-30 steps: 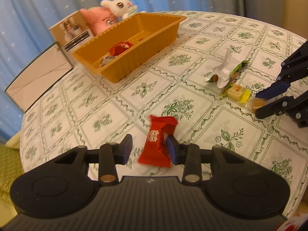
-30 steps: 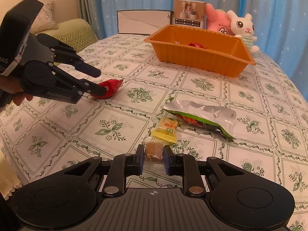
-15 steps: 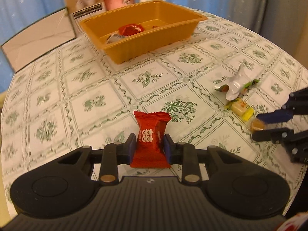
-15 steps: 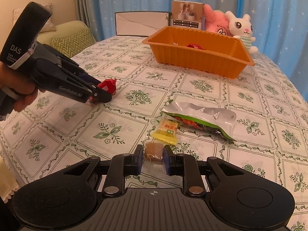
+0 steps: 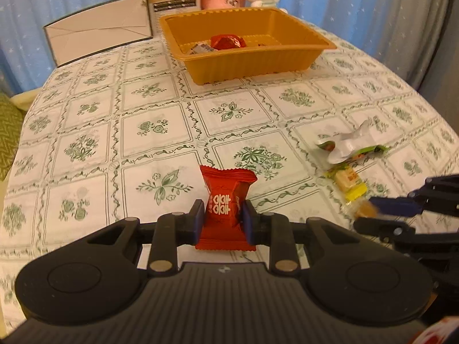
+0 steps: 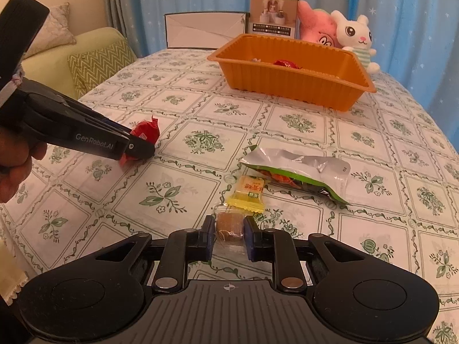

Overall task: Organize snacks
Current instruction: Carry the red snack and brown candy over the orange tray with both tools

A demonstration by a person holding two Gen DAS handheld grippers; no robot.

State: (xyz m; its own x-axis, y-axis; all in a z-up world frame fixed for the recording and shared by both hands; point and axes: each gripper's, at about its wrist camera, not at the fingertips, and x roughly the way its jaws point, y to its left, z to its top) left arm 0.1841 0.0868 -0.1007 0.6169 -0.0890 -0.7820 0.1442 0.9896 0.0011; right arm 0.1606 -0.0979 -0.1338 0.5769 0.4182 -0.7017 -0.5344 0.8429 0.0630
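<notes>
Both tools are loaded. Nearest the lens, the left gripper (image 5: 221, 222) has its two fingers pinched tight on a red candy (image 5: 224, 207), the wrapper standing upright between the pads and flaring out above them. From the other camera that candy (image 6: 146, 133) hangs low over the tablecloth (image 6: 200, 109); whether it has cleared the cloth, I can't tell. The right gripper (image 6: 229, 236) is closed down on a small brown sweet (image 6: 228, 226) in a clear wrapper, squeezed between the blue pads, right at table level.

Just beyond that, two items lie loose: a yellow candy (image 6: 248, 192) touching the brown sweet's wrapper, and beside it a silver and green snack bag (image 6: 298, 169), lying flat.

Further back, well apart from all this, sits the orange tray (image 6: 289, 86). It already has a few pieces in it, a red foil one (image 5: 227, 41) the clearest. Behind the tray stand a box (image 6: 272, 17), a folded card (image 6: 205, 30) and two plush toys (image 6: 352, 35).

So, my read: partly done. A few pieces in, two in hand and probably headed for the tray, two more waiting on the cloth.
</notes>
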